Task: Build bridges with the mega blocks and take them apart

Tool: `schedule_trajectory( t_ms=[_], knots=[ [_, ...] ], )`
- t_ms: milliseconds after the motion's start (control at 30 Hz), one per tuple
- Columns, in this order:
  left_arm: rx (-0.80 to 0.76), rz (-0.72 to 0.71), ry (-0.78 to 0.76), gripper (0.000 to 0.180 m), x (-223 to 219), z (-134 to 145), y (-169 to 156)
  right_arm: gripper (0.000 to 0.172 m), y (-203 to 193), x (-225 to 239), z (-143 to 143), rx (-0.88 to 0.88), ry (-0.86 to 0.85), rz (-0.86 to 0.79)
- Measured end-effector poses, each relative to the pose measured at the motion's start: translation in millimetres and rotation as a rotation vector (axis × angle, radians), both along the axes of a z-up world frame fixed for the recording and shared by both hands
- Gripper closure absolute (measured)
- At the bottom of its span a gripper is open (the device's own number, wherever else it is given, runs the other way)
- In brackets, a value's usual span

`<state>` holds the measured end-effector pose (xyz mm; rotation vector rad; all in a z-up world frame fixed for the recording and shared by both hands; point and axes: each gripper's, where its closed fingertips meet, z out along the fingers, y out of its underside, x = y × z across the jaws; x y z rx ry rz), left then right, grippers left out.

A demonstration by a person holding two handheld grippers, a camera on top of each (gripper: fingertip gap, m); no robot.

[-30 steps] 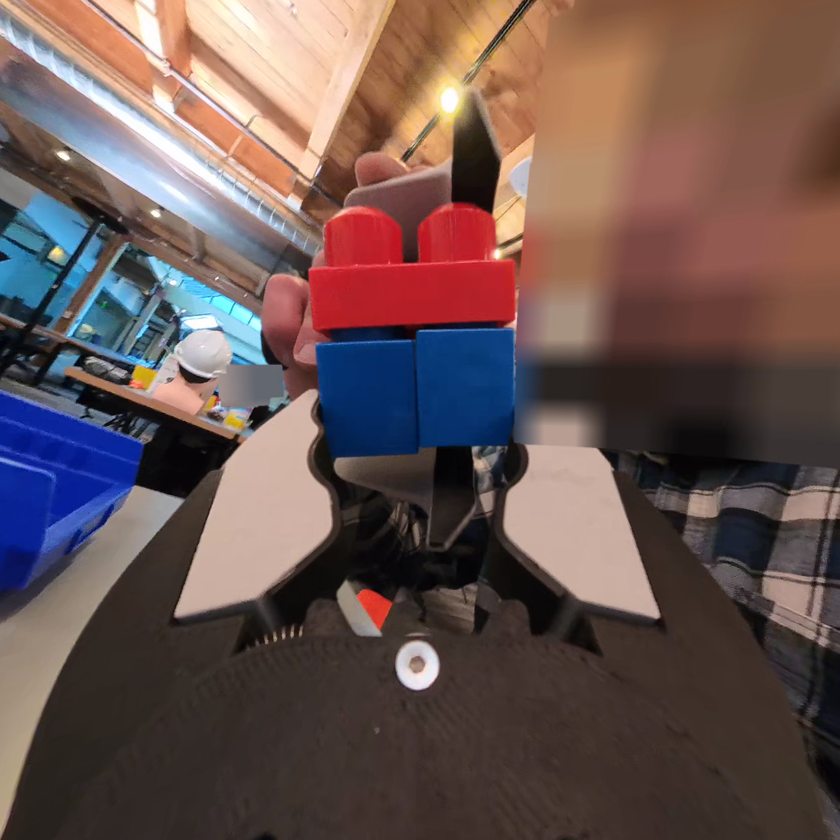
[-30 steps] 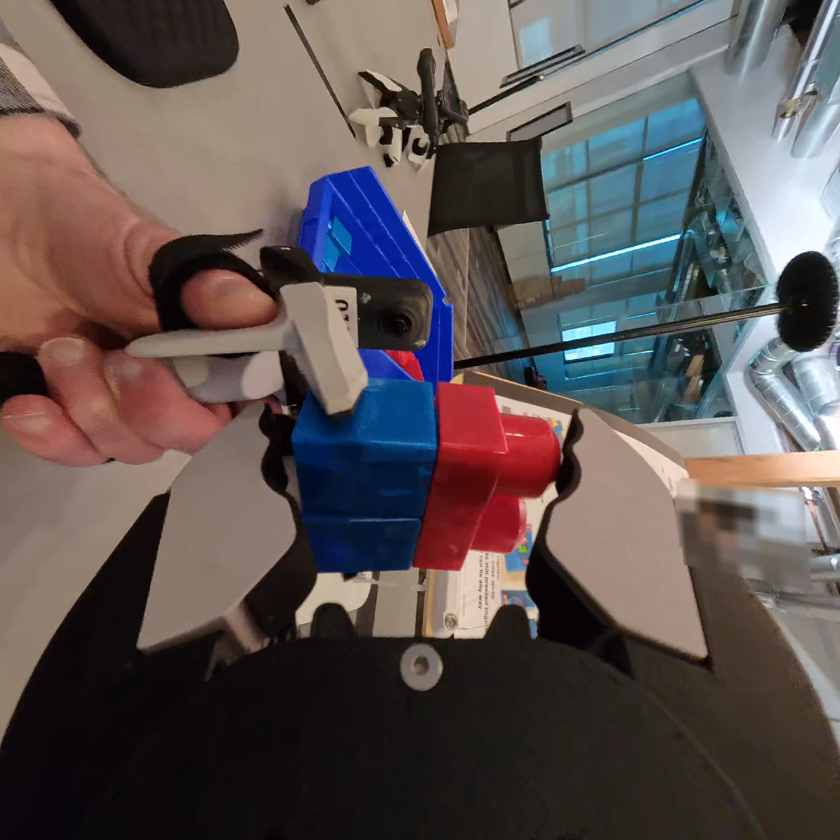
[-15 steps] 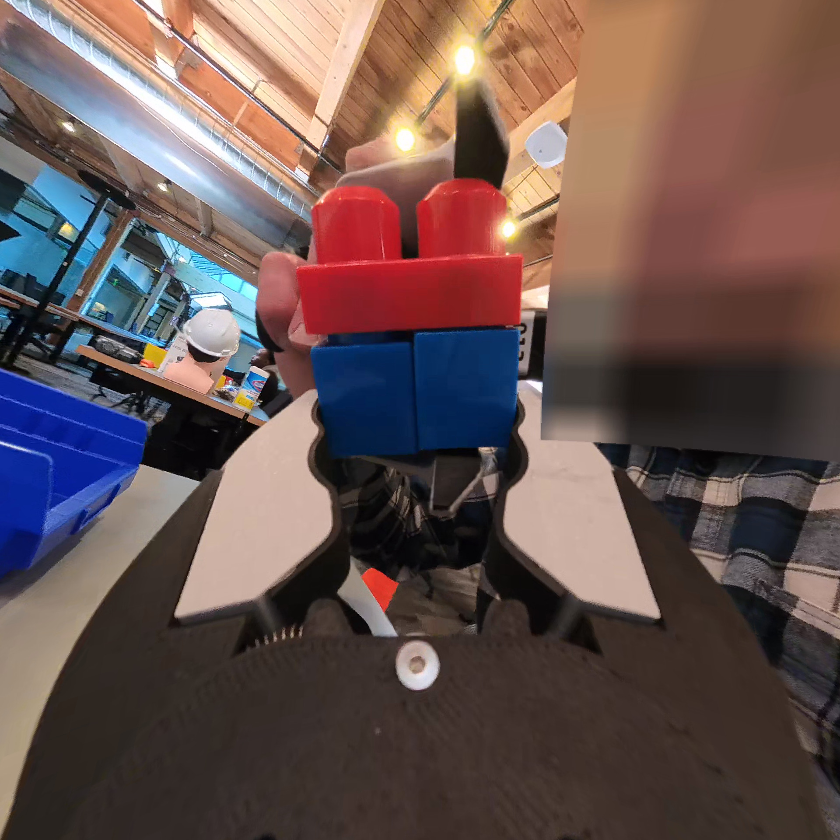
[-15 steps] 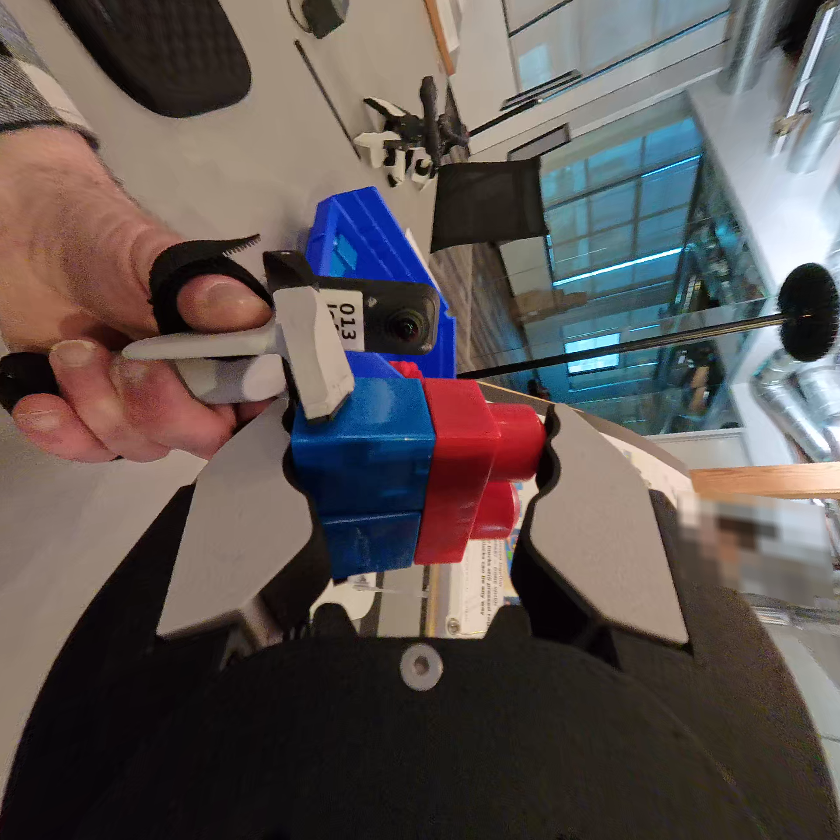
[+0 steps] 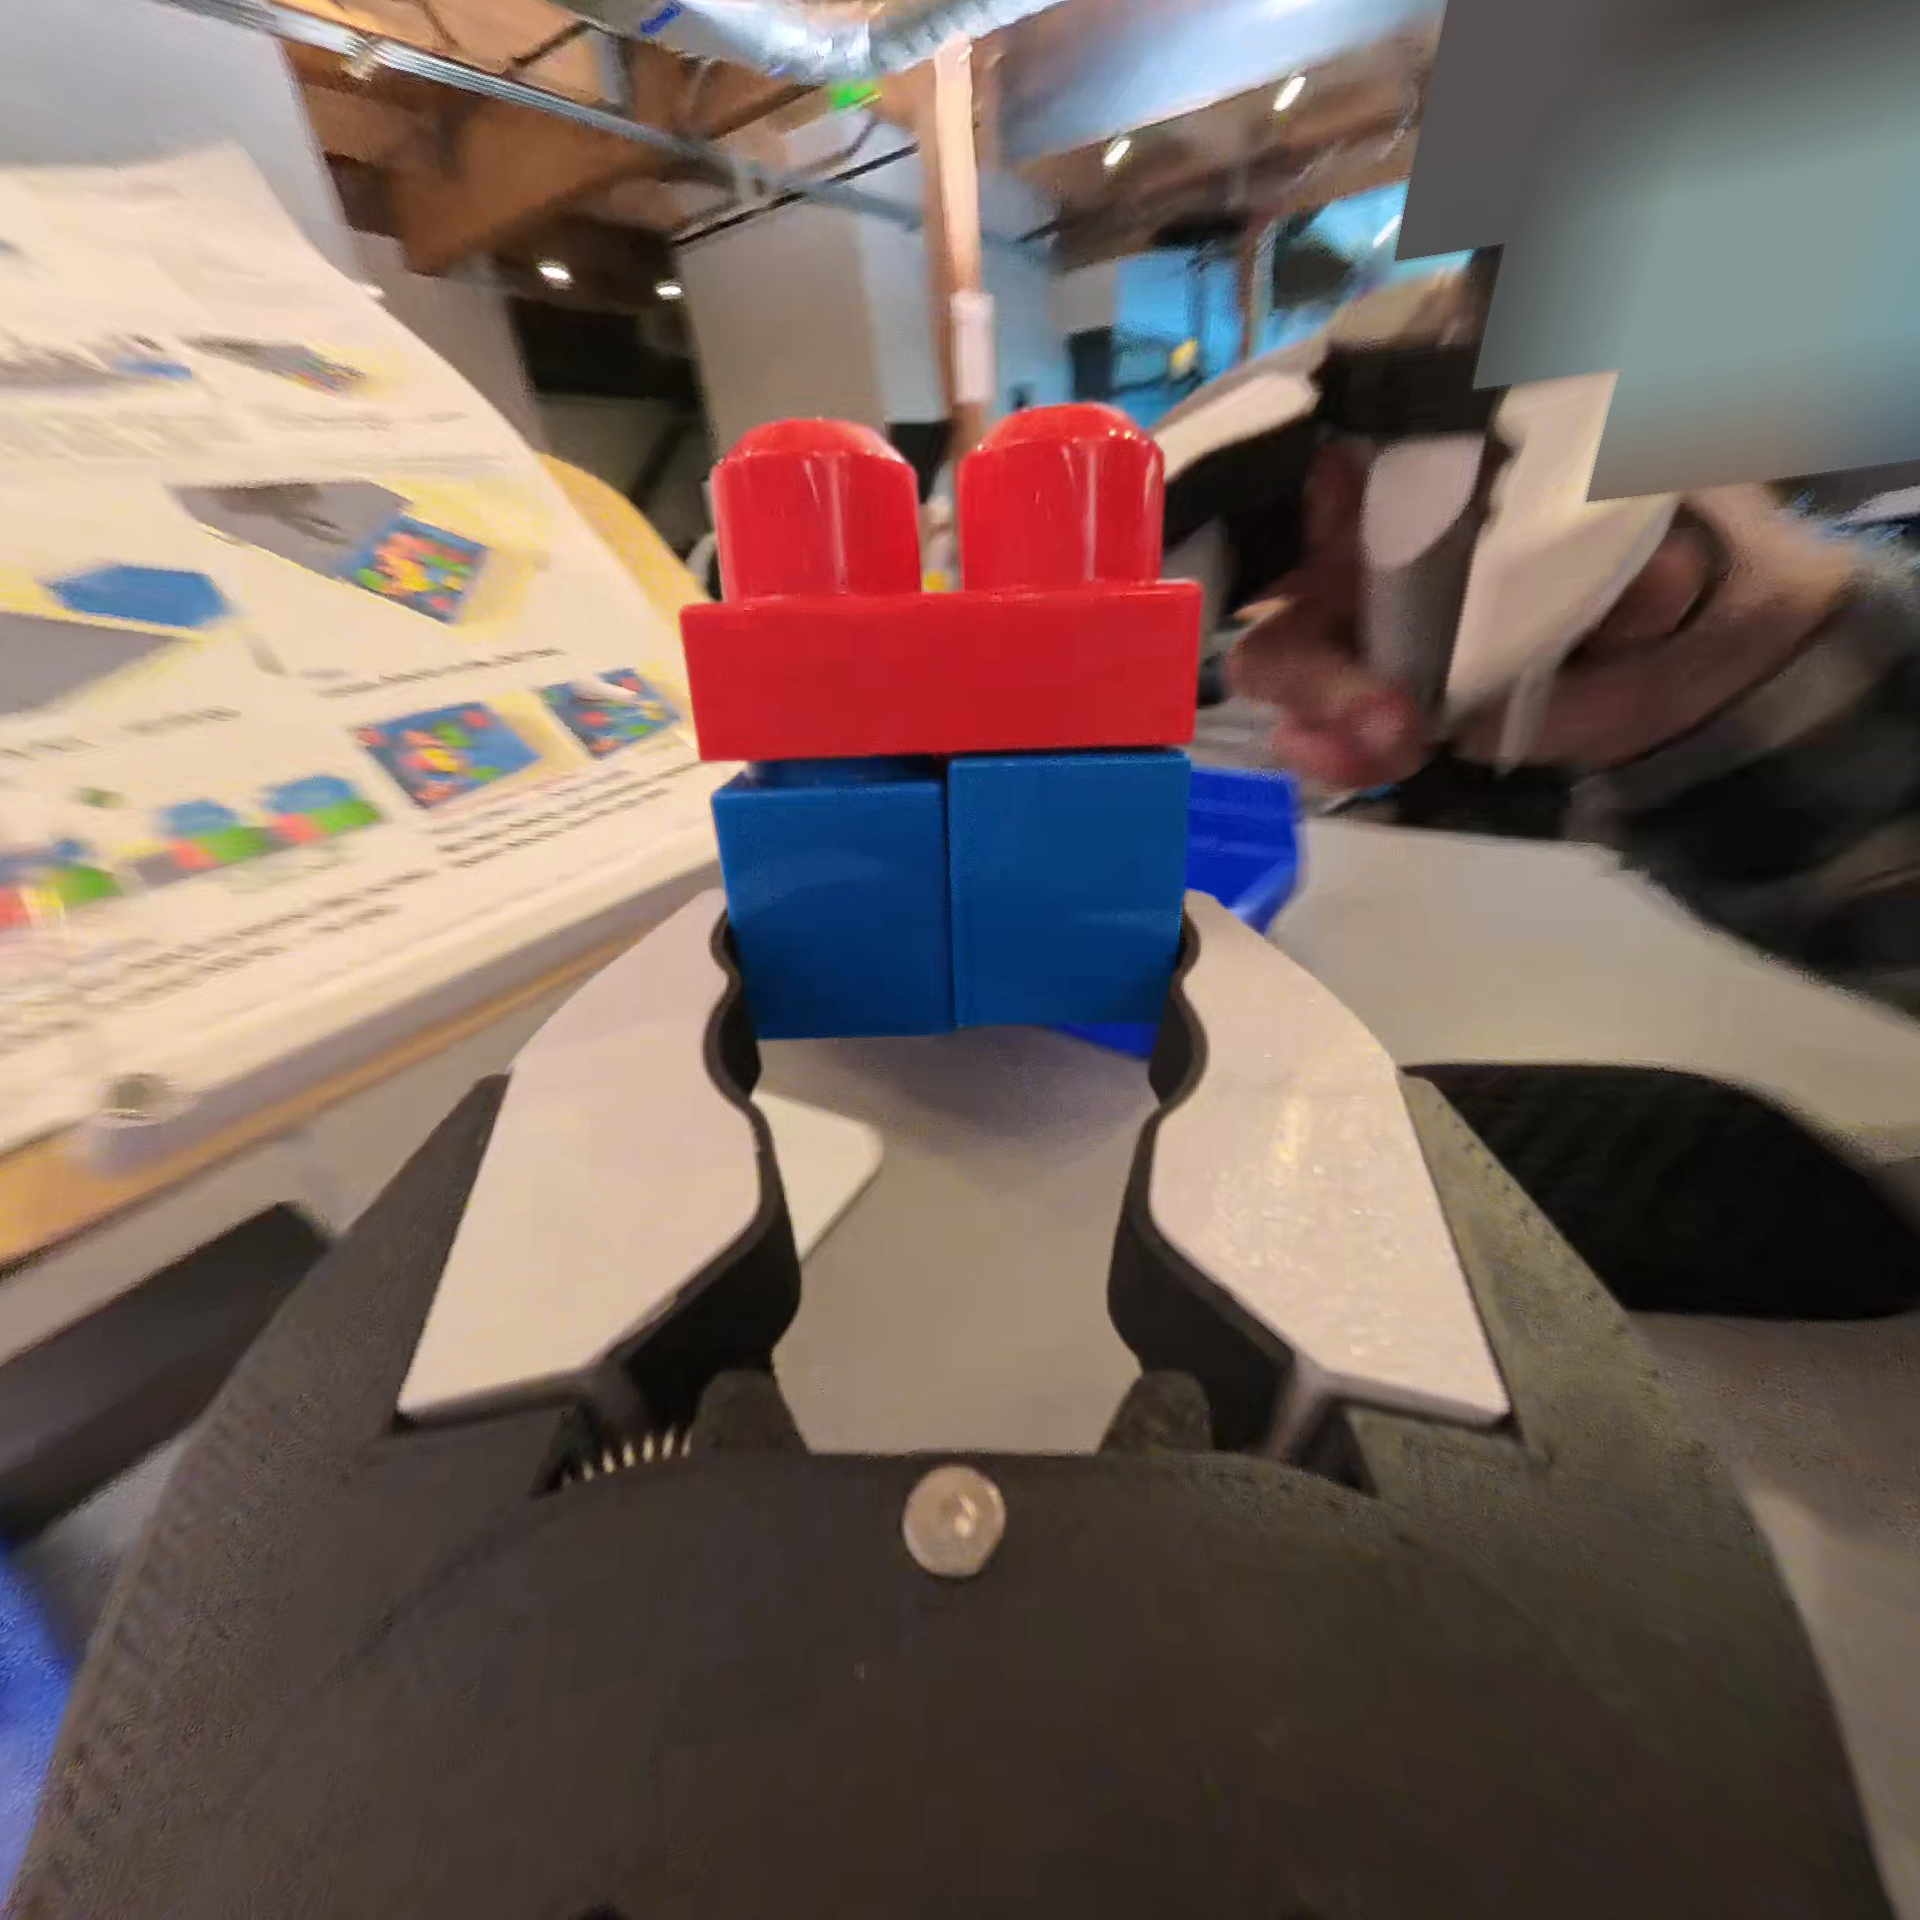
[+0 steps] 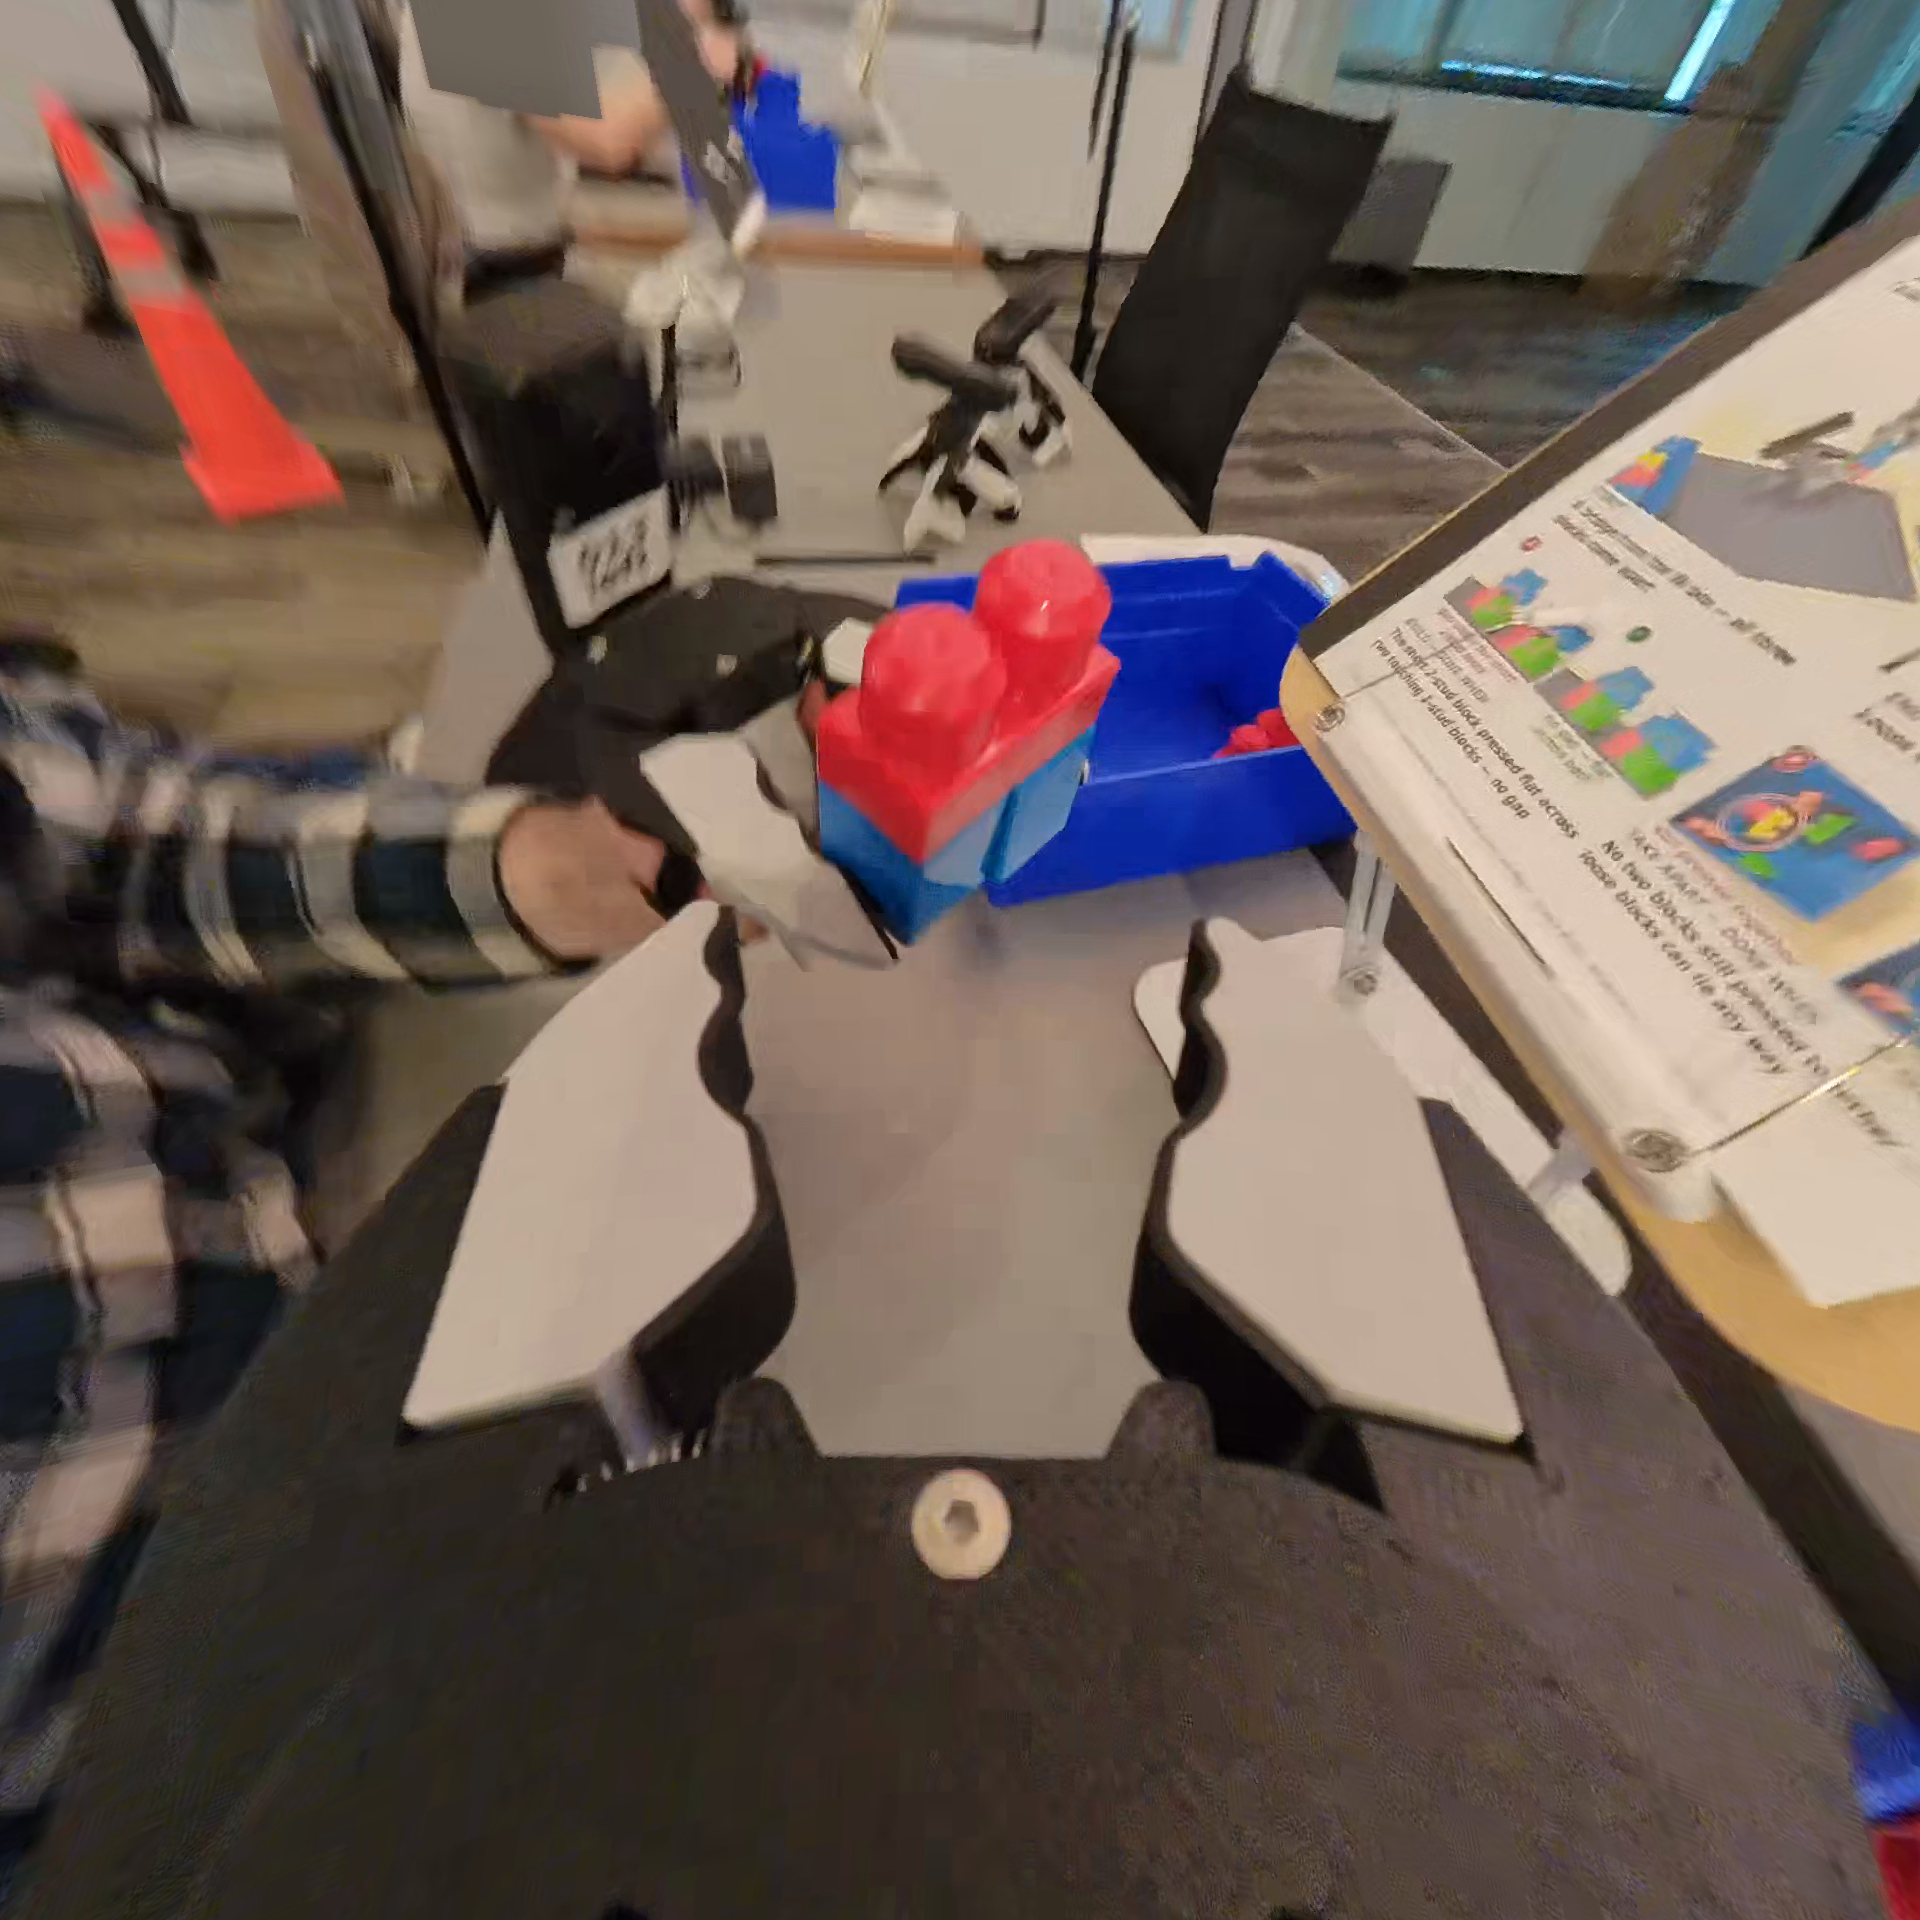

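Note:
My left gripper (image 5: 956,966) is shut on a small bridge: two blue blocks (image 5: 951,894) side by side with a red two-stud block (image 5: 940,675) pressed across their tops. Both pads press on the outer sides of the blue blocks. In the right wrist view the same bridge (image 6: 956,748) is held upright above the table, with one left finger (image 6: 748,831) against its blue base. My right gripper (image 6: 961,966) is open with nothing between its pads, a short way back from the bridge. It shows blurred in the left wrist view (image 5: 1455,582).
A blue bin (image 6: 1174,810) with red blocks in it stands on the grey table (image 6: 966,1143) just behind the bridge. A tilted instruction board (image 6: 1610,779) stands to the right. A black mat (image 5: 1662,1195), an orange cone (image 6: 197,364) and a black chair (image 6: 1226,291) are also in view. Across from one pair of fingers to the other is roughly 7 cm.
The right gripper's jaws narrowed around the bridge from base to studs, then drew back without it. The left gripper kept its hold and swung from facing the ceiling to over the table.

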<state>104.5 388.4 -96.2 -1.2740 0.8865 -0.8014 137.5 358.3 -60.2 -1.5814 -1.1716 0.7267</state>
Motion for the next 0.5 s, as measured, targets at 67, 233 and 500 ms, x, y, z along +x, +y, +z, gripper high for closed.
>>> schedule_trajectory(
  t_ms=[67,233,500],
  knots=[
    [0.085,0.139,0.09,0.107,-4.8,-1.0,9.0,0.09,2.2,-5.9,1.4,-0.087,0.049,-0.029],
    [0.269,0.376,0.306,0.107,-2.9,-5.2,17.6,0.114,14.0,-34.6,-19.9,-0.2,0.093,-0.092],
    [0.312,0.355,0.378,0.106,3.5,-6.0,14.6,0.131,23.2,-36.3,-29.5,-0.2,0.117,-0.04]
  ],
)
